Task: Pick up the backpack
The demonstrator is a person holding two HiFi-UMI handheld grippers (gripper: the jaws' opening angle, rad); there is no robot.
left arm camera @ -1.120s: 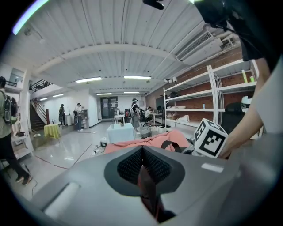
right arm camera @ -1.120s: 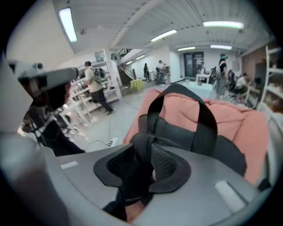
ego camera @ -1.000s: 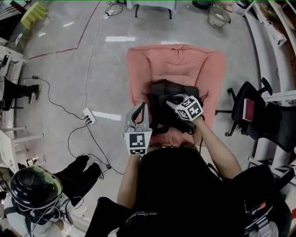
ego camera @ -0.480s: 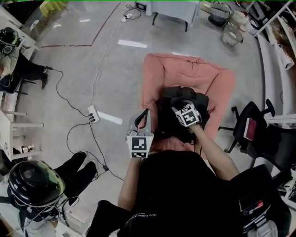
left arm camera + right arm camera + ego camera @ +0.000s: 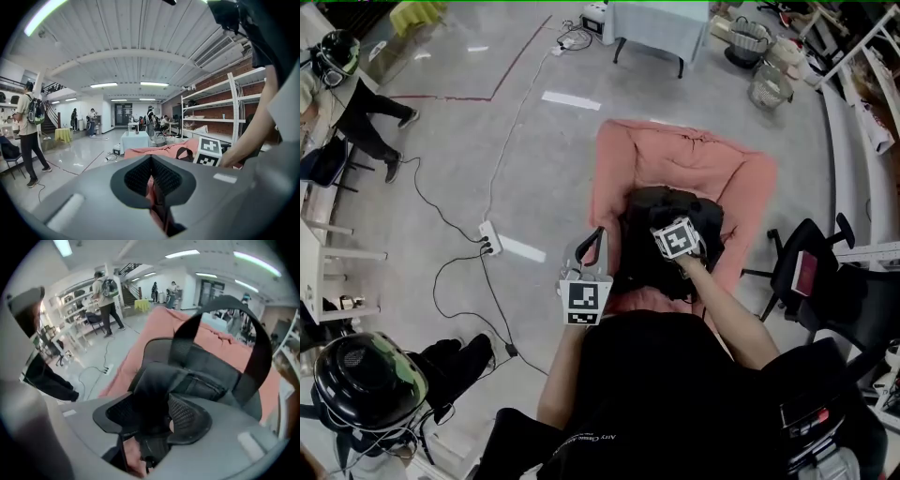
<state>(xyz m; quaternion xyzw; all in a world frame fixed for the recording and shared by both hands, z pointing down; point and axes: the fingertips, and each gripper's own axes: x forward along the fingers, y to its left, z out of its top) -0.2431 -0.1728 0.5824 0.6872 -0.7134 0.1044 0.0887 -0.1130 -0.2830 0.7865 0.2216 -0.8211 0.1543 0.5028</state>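
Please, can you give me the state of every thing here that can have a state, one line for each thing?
left gripper: shut, nothing between its jaws.
right gripper: jaws opening, a fold of the backpack between them.
backpack: lying on the pink cushion, not yet lifted, one strap arched up.
pink cushion: on the floor, bearing the backpack.

R gripper (image 5: 157,412) jaws opening w/ fold of black fabric backpack (image 5: 206,378) between; head view: gripper now lower mid-frame, poss. just cam shift.
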